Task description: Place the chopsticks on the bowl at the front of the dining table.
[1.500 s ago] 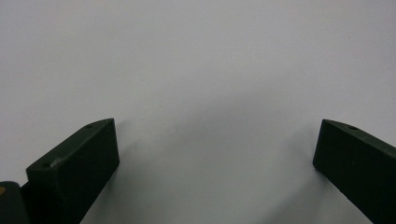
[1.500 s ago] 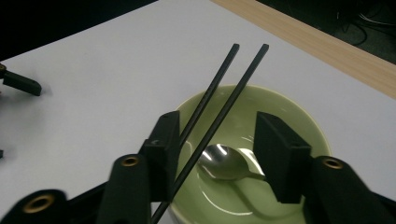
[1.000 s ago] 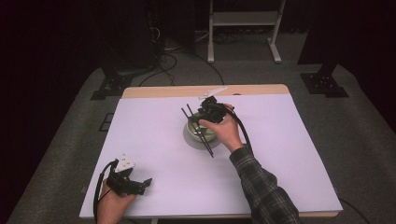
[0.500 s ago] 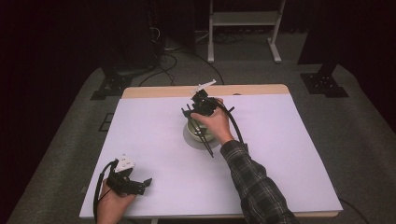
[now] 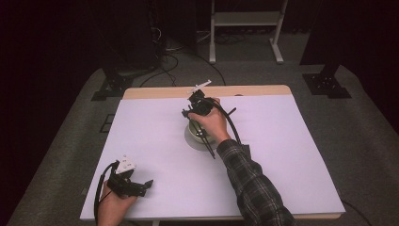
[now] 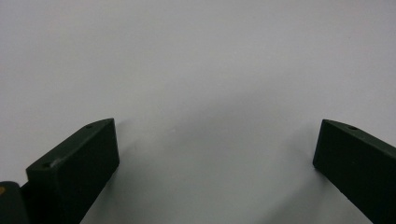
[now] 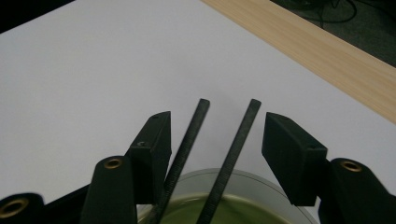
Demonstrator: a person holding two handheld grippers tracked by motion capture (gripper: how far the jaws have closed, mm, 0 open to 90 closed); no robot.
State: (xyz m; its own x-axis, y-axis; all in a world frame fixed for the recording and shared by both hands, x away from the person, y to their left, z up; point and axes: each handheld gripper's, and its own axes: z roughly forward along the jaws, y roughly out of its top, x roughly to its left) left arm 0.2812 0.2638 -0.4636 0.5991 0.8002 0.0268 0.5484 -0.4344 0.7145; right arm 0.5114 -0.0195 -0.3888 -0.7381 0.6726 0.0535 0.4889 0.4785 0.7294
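Resting near the white table's front left corner, the left gripper has its jaws spread wide over nothing. Farther right, the right gripper stands with jaws apart around two thin black chopsticks lying across a pale round bowl at mid-table, neither pad clearly pressing them.

Table: white top, pale wood strip at far edge. Bowl: pale grey-white rim, green inside. Chopsticks: dark grey, two. Right gripper: black jaws, brass-coloured rivets. Left gripper: black jaws. Sleeve: dark plaid, grey-checked. Floor: grey.
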